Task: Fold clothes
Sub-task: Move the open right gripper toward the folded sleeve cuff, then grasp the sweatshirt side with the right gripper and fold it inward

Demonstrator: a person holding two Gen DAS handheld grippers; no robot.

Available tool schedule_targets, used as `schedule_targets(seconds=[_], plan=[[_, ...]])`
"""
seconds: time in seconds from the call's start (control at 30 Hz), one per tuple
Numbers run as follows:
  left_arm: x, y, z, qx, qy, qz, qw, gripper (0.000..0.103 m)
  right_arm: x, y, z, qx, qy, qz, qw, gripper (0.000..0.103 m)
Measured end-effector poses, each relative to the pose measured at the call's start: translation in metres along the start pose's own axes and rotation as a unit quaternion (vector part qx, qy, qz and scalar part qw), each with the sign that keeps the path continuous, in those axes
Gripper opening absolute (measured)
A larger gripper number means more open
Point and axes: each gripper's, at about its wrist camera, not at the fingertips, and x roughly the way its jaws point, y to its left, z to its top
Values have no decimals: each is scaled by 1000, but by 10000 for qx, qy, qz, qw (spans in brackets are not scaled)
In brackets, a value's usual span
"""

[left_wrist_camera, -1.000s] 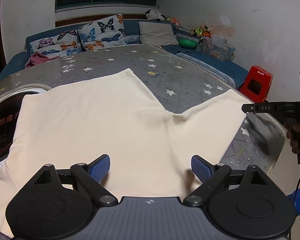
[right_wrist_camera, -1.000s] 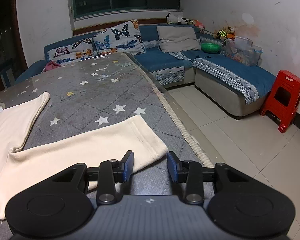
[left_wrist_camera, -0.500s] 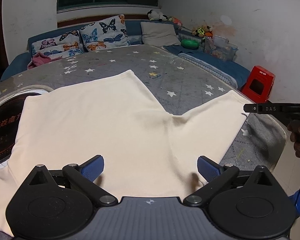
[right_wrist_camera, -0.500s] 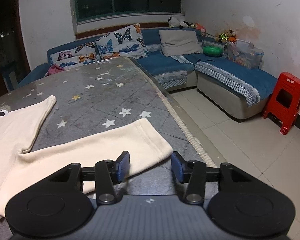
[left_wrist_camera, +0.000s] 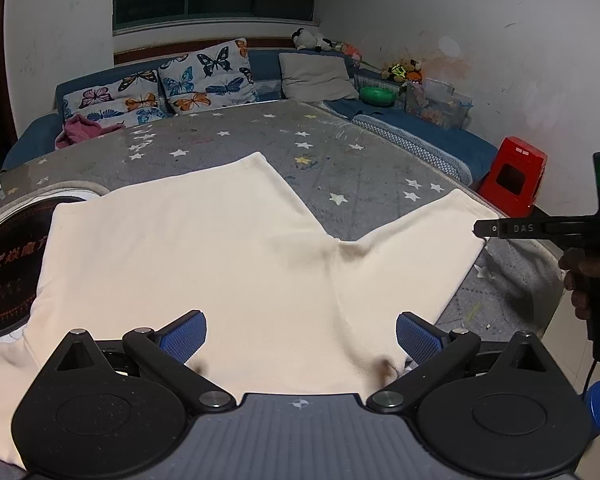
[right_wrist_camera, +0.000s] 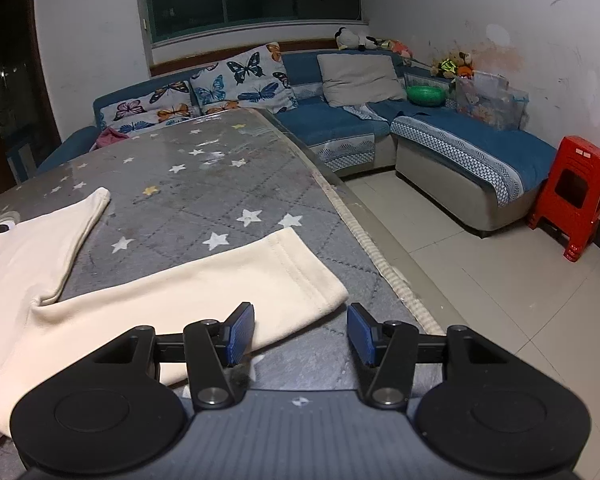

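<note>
A cream pair of trousers [left_wrist_camera: 220, 248] lies flat on the grey star-patterned table [left_wrist_camera: 340, 152], its two legs spread apart toward the far side. My left gripper [left_wrist_camera: 300, 320] hovers over the near part of the garment, jaws wide open, nothing pinched. My right gripper [right_wrist_camera: 300, 314] is at the right leg's hem [right_wrist_camera: 300, 276]; its jaws are opening, with the hem corner just ahead of the left finger and bare table cover between the pads. In the left wrist view, a finger of the right gripper [left_wrist_camera: 516, 228] reaches to that hem, held by a hand [left_wrist_camera: 584, 280].
The table's right edge [right_wrist_camera: 380, 256] drops to a tiled floor [right_wrist_camera: 460, 280]. A red stool [right_wrist_camera: 572, 196] and a blue corner sofa [right_wrist_camera: 440, 136] with butterfly cushions stand beyond. A round black printed disc [left_wrist_camera: 8, 256] lies at the table's left, partly under the garment.
Both grippers' jaws have spread wider; the left pair now stands far apart over the cloth. The right fingers have parted beside the hem. The garment has not moved.
</note>
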Motion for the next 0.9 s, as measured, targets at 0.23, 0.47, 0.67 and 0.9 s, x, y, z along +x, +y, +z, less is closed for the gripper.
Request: schedule_targets(seconds=[0.23,0.47,0.67,0.9], plan=[[1,0,0,10,33,-9,10000,103,4,3,1,-112,-52,-46,9999,37],[1,3,-1,-13,60,-2,10000,103,7,1,3,-79,-98,-135,9998,24],[3,5,-3,-28,99,9,9999,103,10,-2,3,-27,-164,-113,9998,18],[1,13,-2,-110,67,132,9998,103,-7,5,9,-161,-357,161,9991,7]])
